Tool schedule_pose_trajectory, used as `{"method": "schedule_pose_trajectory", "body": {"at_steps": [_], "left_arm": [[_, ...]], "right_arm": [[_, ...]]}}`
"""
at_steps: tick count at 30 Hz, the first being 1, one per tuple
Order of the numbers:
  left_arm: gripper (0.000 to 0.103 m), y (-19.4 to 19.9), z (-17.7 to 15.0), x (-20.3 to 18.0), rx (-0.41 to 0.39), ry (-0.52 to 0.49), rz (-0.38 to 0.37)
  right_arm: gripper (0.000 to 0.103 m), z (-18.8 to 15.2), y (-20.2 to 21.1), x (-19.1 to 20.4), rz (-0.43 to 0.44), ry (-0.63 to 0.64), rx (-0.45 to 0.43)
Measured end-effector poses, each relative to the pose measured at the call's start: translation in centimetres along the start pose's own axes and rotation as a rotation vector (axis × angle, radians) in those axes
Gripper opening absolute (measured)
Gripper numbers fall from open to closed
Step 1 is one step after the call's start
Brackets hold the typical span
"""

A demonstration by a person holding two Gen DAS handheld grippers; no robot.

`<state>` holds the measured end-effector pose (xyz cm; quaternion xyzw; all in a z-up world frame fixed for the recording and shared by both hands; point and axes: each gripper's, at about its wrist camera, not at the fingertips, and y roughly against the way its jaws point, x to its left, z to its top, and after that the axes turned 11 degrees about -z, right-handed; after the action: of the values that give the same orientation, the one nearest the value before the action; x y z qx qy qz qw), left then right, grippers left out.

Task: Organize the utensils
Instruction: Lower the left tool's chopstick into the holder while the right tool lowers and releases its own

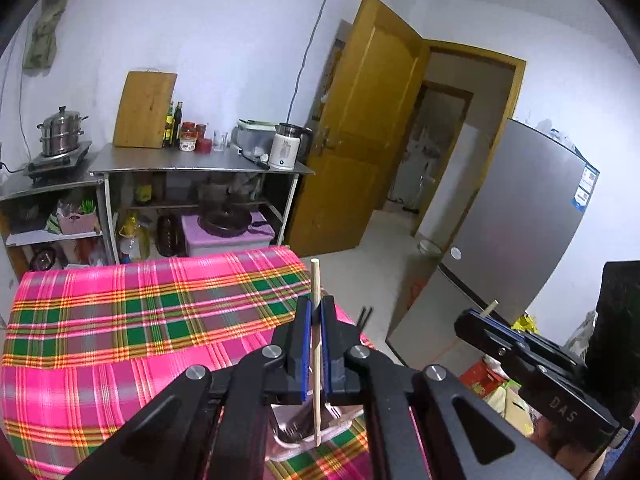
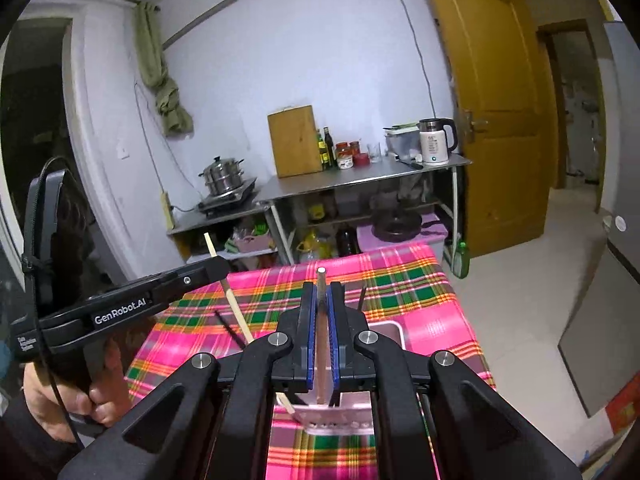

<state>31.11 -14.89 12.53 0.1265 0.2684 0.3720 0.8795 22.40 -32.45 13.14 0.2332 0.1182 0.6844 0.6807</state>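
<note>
Left hand-held gripper (image 1: 316, 316): jaws closed on a light wooden chopstick (image 1: 317, 344), held near upright, its upper end above the fingers. Below it, a pale pink utensil basket (image 1: 292, 446) sits on the plaid-clothed counter (image 1: 120, 320) near its right edge. Right hand-held gripper (image 1: 472, 318) beside that edge, a wooden stick end (image 1: 491, 307) protruding from it.

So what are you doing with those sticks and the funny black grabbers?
A person is sorting utensils over a table with a pink plaid cloth. The left gripper is shut on a wooden chopstick, and the right gripper is shut on another chopstick. Both are held above a pink utensil basket.
</note>
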Motion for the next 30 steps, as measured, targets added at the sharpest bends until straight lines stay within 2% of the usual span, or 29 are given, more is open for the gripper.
{"method": "schedule_pose_trajectory", "body": {"at_steps": [6,12,21,24,30], "left_arm": [[0.004,-1.8,-0.4,1.0,-0.003,-0.017,0.024],[0.004,-3.4,-2.6,1.7,0.054,-0.053,0.039],[0.005,-2.6,-4.1,1.4,0.068,-0.092,0.049],[0.011,-2.2,-4.1,1.0,0.073,-0.091,0.044],[0.017,-0.8,-4.3,0.6,0.067,-0.085,0.047]], "right_arm": [[0.006,-0.4,-2.1,0.1,-0.003,-0.005,0.013],[0.006,-2.7,-5.0,0.3,-0.003,0.000,0.078],[0.006,-5.3,-7.3,0.7,-0.006,0.018,0.164],[0.007,-5.6,-7.1,0.8,-0.004,0.023,0.174],[0.020,-5.6,-5.9,0.6,-0.018,0.031,0.158]]}}
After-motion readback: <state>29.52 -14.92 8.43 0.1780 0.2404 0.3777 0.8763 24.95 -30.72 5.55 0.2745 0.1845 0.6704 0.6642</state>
